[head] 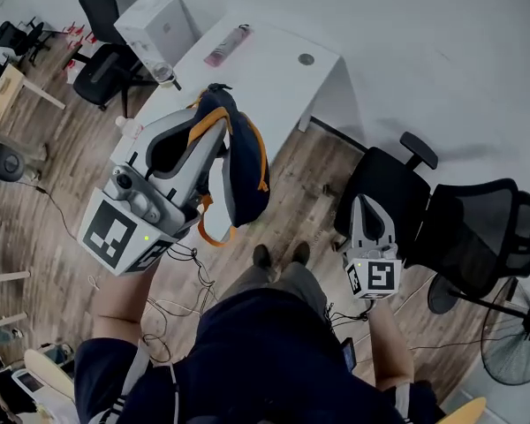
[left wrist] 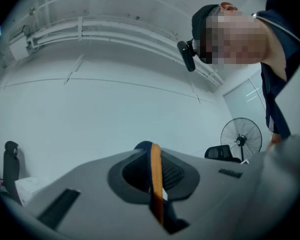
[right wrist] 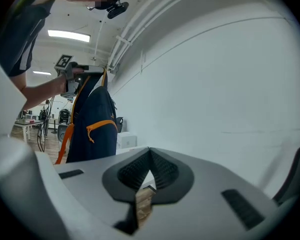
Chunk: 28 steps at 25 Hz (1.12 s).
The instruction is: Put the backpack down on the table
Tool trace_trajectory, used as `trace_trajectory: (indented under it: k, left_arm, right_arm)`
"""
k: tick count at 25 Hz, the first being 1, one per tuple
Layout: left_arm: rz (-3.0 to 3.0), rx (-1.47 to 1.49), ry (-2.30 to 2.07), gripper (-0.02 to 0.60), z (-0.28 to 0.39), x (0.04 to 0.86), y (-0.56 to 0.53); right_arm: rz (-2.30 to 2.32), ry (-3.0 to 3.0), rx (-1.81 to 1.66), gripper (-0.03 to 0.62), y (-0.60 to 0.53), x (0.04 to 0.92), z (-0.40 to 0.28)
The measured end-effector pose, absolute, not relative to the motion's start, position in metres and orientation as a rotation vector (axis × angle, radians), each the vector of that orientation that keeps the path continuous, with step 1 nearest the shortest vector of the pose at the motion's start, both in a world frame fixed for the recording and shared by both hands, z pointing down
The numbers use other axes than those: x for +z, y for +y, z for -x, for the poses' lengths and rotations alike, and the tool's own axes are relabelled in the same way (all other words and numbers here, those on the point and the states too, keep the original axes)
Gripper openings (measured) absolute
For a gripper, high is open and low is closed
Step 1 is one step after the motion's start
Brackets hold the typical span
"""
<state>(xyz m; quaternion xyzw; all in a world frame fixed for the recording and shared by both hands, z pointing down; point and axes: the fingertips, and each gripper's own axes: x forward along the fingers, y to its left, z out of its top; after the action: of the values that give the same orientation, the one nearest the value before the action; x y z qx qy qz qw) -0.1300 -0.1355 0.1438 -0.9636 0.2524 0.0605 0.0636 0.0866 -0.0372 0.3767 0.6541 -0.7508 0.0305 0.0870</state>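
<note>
your left gripper (head: 214,120) is clamped shut on the orange strap (left wrist: 156,181) with the backpack (head: 244,168) dangling in the air near the table (head: 274,69), and your right gripper (right wrist: 149,155) is shut and empty, so a hard swing could slip that thin strap free.

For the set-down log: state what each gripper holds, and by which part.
Left gripper: backpack, by its orange-edged top strap. Right gripper: nothing, jaws together.
</note>
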Motion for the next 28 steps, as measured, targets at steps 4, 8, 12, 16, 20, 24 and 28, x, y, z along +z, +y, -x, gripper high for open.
trace_trajectory:
  k: [4, 8, 12, 16, 20, 24, 28]
  left_arm:
    - [2.841, 0.135, 0.859, 0.015, 0.154, 0.147, -0.150]
    - [2.755, 0.072, 0.980, 0.015, 0.177, 0.148, -0.163]
    - [2.714, 0.043, 1.121, 0.015, 0.203, 0.157, -0.176]
    - [2.691, 0.010, 1.221, 0.015, 0.222, 0.170, -0.185]
    - [2.681, -0.015, 1.280, 0.015, 0.237, 0.182, -0.195]
    - [2.672, -0.044, 1.322, 0.015, 0.249, 0.198, -0.206]
    - [2.663, -0.102, 1.318, 0.015, 0.252, 0.215, -0.210]
  right_arm:
    - [-1.875, -2.284, 0.088, 0.000, -0.055, 0.379, -0.079]
    - [-1.802, -2.332, 0.089, 0.000, -0.075, 0.380, -0.074]
    - [-1.728, -2.375, 0.085, 0.000, -0.088, 0.382, -0.068]
    - [-1.672, -2.405, 0.094, 0.000, -0.097, 0.385, -0.062]
    - [-1.627, -2.422, 0.094, 0.000, -0.106, 0.387, -0.053]
    - [-1.581, -2.457, 0.070, 0.000, -0.113, 0.384, -0.040]
    - [-1.496, -2.518, -0.025, 0.000, -0.121, 0.373, -0.013]
